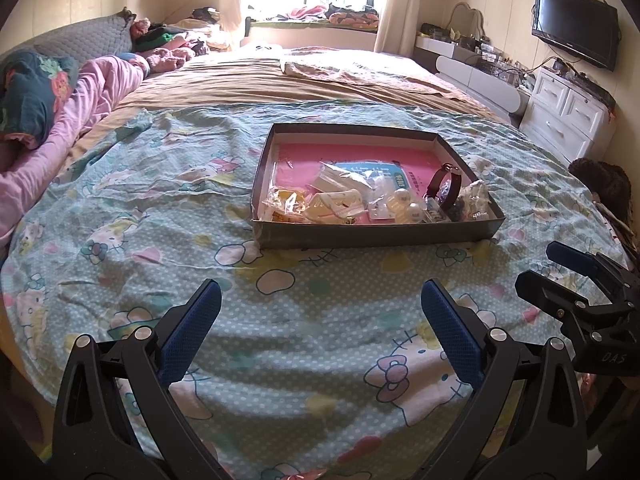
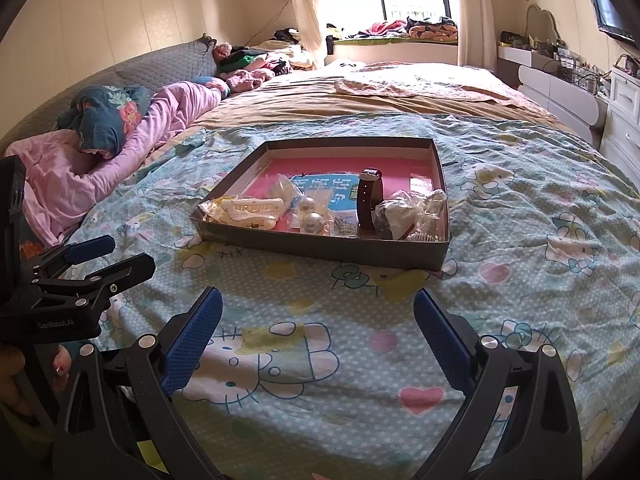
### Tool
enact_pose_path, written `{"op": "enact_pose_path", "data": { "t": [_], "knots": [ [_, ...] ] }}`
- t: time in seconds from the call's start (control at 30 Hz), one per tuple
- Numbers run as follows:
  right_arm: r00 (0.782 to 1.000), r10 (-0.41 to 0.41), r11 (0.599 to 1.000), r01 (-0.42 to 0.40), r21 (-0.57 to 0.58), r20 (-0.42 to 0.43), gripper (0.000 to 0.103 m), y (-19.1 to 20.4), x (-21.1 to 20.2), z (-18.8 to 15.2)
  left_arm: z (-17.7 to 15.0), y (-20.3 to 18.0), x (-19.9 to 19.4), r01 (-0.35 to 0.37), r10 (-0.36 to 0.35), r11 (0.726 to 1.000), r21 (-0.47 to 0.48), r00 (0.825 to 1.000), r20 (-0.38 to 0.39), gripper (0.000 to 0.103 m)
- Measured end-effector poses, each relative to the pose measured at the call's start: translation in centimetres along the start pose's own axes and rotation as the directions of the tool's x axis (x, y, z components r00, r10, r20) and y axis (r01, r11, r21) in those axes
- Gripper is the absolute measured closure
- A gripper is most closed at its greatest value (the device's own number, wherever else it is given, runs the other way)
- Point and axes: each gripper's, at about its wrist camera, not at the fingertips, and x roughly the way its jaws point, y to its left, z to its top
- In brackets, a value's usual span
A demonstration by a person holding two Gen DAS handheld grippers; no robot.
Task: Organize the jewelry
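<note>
A shallow dark cardboard tray [image 1: 372,236] [image 2: 320,250] lies on the bed with a pink booklet [image 1: 352,156] on its floor. Along its near side lie a dark watch [image 1: 444,186] [image 2: 368,200], white pearl balls [image 1: 404,204] [image 2: 312,222], a white hair clip [image 1: 340,202] [image 2: 252,208] and several small plastic bags [image 1: 284,204] [image 2: 404,210]. My left gripper [image 1: 320,300] is open and empty, short of the tray. My right gripper [image 2: 318,308] is open and empty, also short of the tray. Each gripper shows in the other's view: the right one [image 1: 560,268], the left one [image 2: 116,258].
The bed has a blue cartoon-print sheet [image 1: 160,240] in front and a tan blanket [image 1: 260,80] behind. Pink bedding [image 1: 80,112] and pillows lie at the left. White drawers [image 1: 568,112] and a wall television [image 1: 576,28] stand at the right.
</note>
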Motion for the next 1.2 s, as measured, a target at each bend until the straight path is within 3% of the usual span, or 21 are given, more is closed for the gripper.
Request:
{"op": "enact_pose_path", "data": {
  "t": [1.2],
  "knots": [
    [1.000, -0.001, 1.000, 0.001, -0.004, -0.004, 0.007, 0.15, 0.11, 0.01, 0.00, 0.26, 0.06, 0.009, -0.009, 1.000, -0.012, 1.000, -0.014, 0.009]
  ]
}}
